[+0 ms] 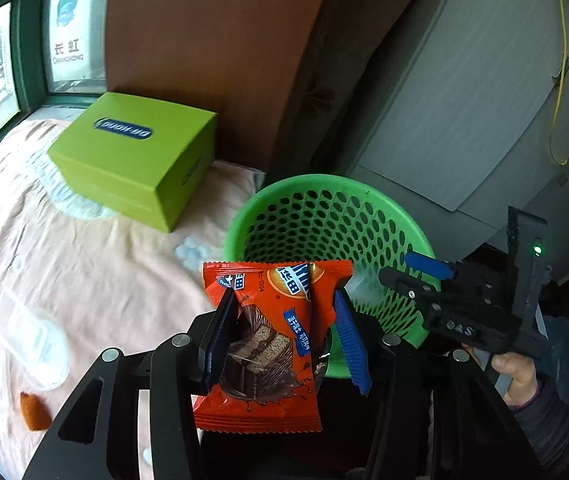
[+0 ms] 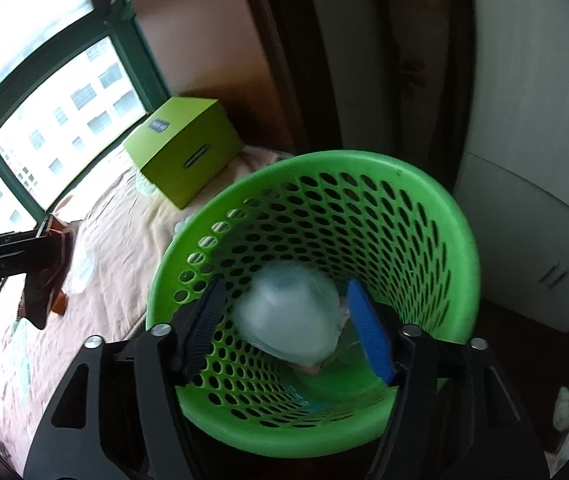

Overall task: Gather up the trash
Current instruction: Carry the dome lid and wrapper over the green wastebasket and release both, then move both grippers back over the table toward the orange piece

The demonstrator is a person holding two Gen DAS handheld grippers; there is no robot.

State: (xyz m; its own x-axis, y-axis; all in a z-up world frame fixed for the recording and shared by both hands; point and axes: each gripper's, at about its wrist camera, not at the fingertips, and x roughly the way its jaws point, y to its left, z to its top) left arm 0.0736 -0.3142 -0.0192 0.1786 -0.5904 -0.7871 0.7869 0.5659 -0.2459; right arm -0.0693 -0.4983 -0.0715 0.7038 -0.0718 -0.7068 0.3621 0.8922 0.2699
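My left gripper [image 1: 284,296] is shut on a red snack wrapper [image 1: 260,360] with a chocolate cake picture, held up over the bed's edge just short of the green perforated basket [image 1: 304,180]. My right gripper [image 2: 286,285] hangs over the mouth of the basket [image 2: 364,158], its blue pads apart. Between them lies a blurred, pale, translucent plastic piece [image 2: 288,320], clear of the left pad and down inside the basket. In the left wrist view the right gripper [image 1: 416,274] sits at the basket's right rim, held by a hand [image 1: 516,376].
A lime-green box [image 1: 136,160] stands on the peach bedsheet [image 1: 84,264] near the window. On the sheet lie a clear plastic piece [image 1: 36,344] and an orange scrap [image 1: 34,412]. A grey cabinet [image 1: 464,120] rises behind the basket.
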